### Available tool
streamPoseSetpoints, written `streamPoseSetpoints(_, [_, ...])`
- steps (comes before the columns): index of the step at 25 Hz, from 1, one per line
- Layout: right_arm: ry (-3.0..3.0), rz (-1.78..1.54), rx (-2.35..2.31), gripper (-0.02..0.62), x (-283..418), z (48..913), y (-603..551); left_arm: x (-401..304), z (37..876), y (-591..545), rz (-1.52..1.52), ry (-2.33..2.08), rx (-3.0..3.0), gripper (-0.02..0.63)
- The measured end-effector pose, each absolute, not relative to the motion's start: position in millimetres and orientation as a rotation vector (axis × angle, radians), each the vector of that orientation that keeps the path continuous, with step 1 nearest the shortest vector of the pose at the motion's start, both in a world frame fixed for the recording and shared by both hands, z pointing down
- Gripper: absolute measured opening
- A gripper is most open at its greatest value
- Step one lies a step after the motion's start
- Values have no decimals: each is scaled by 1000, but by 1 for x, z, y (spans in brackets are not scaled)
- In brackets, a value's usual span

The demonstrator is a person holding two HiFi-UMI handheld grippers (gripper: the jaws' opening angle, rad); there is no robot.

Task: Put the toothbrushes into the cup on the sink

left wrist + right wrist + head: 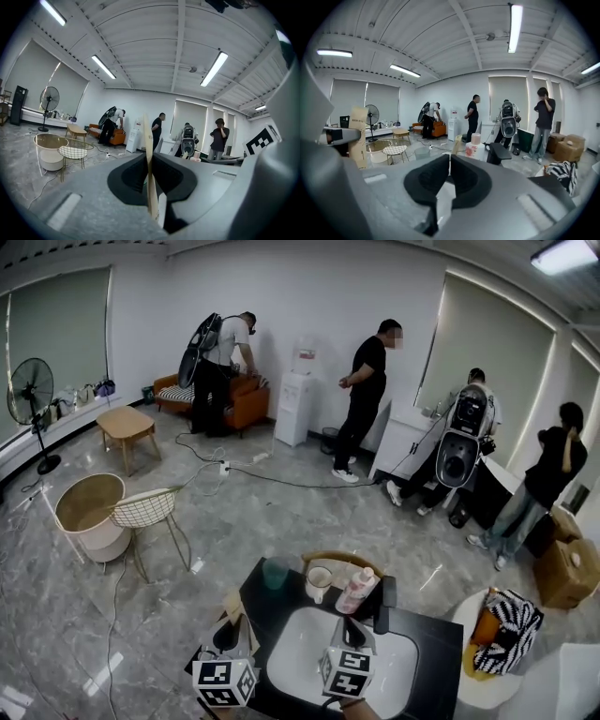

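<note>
The tan toothbrush pack (148, 140) stands upright, pinched edge-on between the jaws of the left gripper (151, 161), by the left edge of the counter (436, 652). The white cup (319, 582) sits behind the basin (300, 652), between a teal cup (275, 573) and a pink bottle (356, 589). The right gripper (450, 165), over the basin, has its jaws pressed together with nothing in them. A black tap (382, 601) stands right of the bottle.

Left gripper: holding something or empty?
Holding. The left gripper is shut on a thin cardboard pack: it stands upright, edge-on, between the pads. What is inside cannot be told.
</note>
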State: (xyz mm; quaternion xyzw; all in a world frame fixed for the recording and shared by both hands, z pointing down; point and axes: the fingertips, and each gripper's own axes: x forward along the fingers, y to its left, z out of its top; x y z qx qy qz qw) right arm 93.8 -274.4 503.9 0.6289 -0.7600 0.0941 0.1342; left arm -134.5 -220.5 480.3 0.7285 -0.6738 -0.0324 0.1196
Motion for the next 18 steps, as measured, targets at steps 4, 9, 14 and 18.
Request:
streamPoseSetpoints(4, [-2196, 292, 1857, 5, 102, 499, -262, -126, 475, -219, -96, -1945, 2170, 32])
streamPoseSetpoints(9, [-2197, 345, 1874, 5, 107, 499, -252, -120, 472, -219, -97, -1923, 2205, 32])
streamPoseSetpoints(14, [-2203, 354, 1875, 3, 109, 495, -249, -114, 468, -220, -93, -1910, 2223, 32])
streamPoseSetpoints(18, [-2209, 359, 1871, 4, 109, 494, -249, -112, 467, -222, -91, -1904, 2228, 32])
